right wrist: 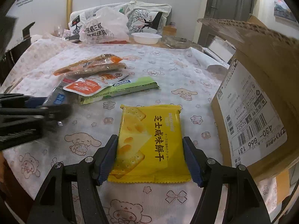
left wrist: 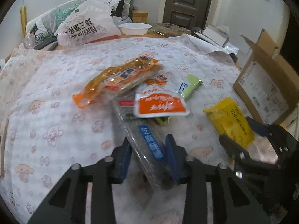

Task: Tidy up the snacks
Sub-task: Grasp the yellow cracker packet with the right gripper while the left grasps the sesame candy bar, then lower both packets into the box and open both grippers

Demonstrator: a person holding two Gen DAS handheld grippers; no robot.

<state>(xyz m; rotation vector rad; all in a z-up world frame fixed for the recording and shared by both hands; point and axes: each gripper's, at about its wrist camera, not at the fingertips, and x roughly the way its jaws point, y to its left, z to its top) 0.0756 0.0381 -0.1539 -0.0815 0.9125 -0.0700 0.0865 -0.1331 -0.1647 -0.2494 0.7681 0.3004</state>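
My left gripper (left wrist: 148, 143) is shut on a clear sesame-crisp packet (left wrist: 147, 145) with a blue label, its far end under the snack pile. The pile holds an orange packet (left wrist: 119, 78), an orange-and-white sachet (left wrist: 160, 106) and a green wafer pack (left wrist: 190, 85). My right gripper (right wrist: 150, 143) has its jaws around a yellow cheese cracker packet (right wrist: 149, 141), touching both its sides as it lies flat on the tablecloth. The cracker packet also shows in the left wrist view (left wrist: 231, 121), with the right gripper's fingers (left wrist: 235, 147) at it.
An open cardboard box (right wrist: 261, 97) stands on the right, close to the cracker packet. White plastic bags (right wrist: 104, 28) and a white bowl (right wrist: 146, 37) sit at the table's far side. The patterned tablecloth (right wrist: 168, 69) covers the table.
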